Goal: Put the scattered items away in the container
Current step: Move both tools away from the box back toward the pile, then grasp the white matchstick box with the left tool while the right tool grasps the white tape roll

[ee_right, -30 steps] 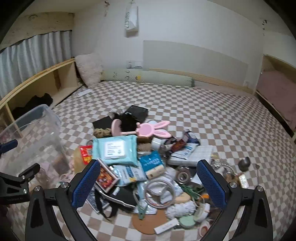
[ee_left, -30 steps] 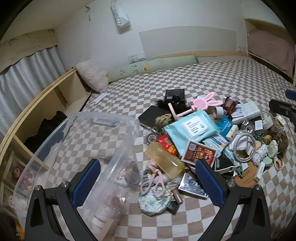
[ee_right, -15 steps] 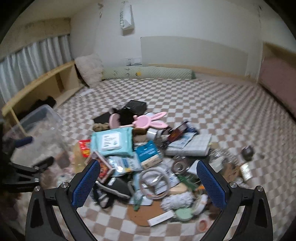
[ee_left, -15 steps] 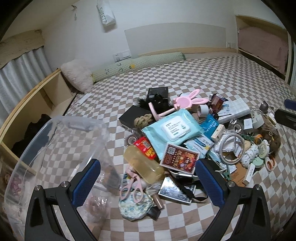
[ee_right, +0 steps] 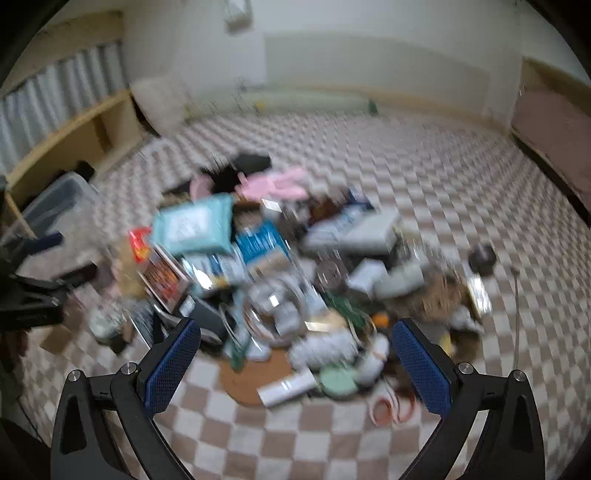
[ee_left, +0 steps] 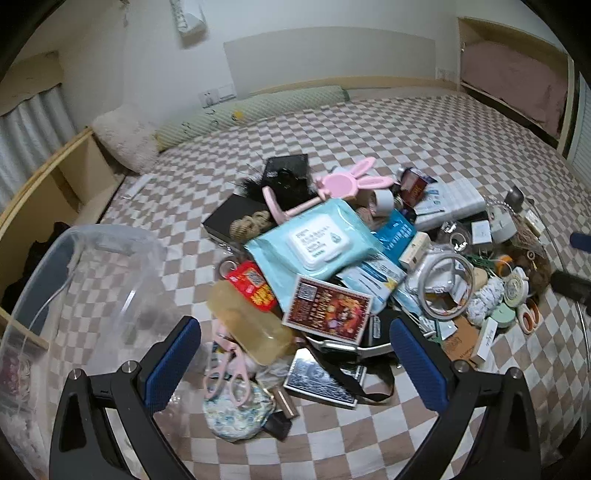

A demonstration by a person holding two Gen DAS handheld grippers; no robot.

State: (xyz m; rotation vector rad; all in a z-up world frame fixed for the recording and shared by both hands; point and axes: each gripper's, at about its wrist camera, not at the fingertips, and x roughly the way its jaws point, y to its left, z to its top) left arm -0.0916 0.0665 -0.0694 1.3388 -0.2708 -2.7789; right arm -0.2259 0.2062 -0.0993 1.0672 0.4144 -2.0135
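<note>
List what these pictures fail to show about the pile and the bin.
- Right wrist view: motion blur smears the pile; labels unreadable.
- Left wrist view: wipes pack covers items beneath.
- Left wrist view: clear bin cut off at the left edge; its contents are indistinct.

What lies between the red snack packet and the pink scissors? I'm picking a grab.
The yellowish translucent bottle, seen in the left wrist view.

White walls point(ee_left: 295, 33), checkered bedding point(ee_left: 369, 125), wooden shelf point(ee_left: 55, 177), grey curtain point(ee_left: 26, 136)
</note>
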